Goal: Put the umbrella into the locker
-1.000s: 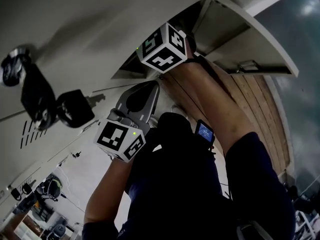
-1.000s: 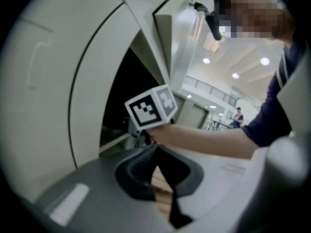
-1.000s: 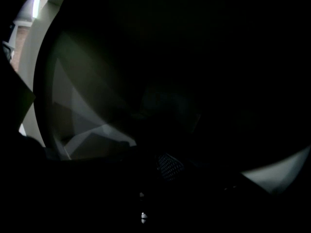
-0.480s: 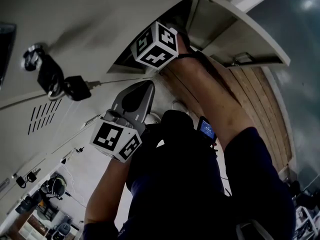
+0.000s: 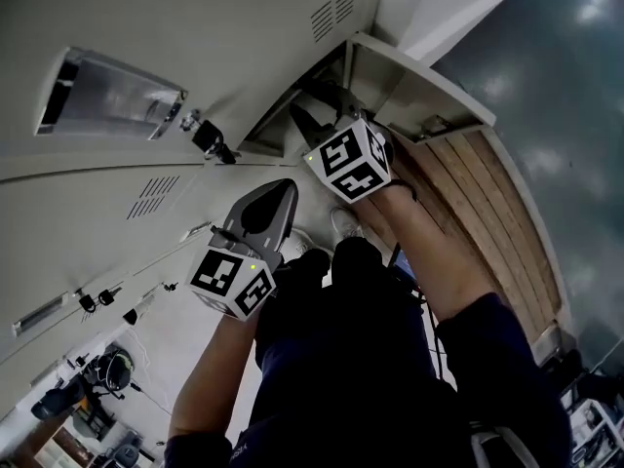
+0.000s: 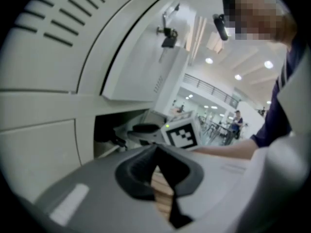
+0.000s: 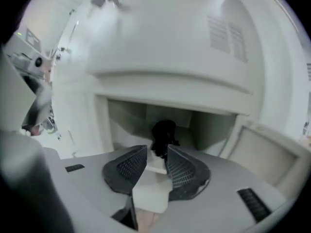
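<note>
right hand-held gripper (image 7: 156, 152) at the mouth of an open locker (image 7: 127, 116), its jaws spread with only the pale locker shelf showing between them. the black umbrella (image 7: 164, 132) lies inside the compartment, just beyond the fingertips and not pinched. the locker door (image 5: 421, 94) stands swung open to the right of the compartment, above a wooden floor (image 5: 492, 224). left hand-held gripper (image 6: 156, 153) is held lower and beside the right one, outside the locker, its jaws pressed together at the tips with nothing between them. a key bunch (image 5: 211, 137) hangs from the lock of the neighbouring closed locker door.
</note>
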Demonstrator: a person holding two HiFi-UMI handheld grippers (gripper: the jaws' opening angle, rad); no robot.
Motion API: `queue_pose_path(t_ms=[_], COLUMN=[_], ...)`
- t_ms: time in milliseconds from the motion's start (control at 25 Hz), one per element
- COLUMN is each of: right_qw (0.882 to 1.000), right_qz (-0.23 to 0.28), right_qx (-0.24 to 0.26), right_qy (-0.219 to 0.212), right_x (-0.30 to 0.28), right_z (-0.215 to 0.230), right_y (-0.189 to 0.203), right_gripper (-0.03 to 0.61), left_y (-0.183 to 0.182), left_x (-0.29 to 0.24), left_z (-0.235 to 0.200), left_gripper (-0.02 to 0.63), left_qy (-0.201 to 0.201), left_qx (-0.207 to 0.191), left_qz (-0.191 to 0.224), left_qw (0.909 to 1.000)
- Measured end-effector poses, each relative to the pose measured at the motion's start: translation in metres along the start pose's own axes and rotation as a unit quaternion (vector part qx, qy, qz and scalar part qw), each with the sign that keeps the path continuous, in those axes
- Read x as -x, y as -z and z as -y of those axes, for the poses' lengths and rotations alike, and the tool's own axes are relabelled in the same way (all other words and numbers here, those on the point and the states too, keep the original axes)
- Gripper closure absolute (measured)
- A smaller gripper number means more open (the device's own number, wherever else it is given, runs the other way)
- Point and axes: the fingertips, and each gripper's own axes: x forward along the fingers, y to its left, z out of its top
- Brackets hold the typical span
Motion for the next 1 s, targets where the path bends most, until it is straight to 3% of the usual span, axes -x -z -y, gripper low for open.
queue_pose_path(t_ms=[480,1000], right_qw=[0.995,0.989], right_qz=[0.025,0.067], right_qx=[-0.078,-0.093], right_qy=[-0.061,-0.098], right_x=[0.129,0.194], right_z=[-0.033,-0.040], right_y=[-0.054,-0.105], right_gripper=[0.479,0.506], left_y=[-0.058,-0.097], left_x=[0.050,0.065], left_z=[0.034,0.057], left_gripper=[0.612,0.612], left_qy=[-0.017,-0.011], left_qx=[0.014,0.007], left_qz=[0.035,0.078], left_qw=[0.9992,0.9969])
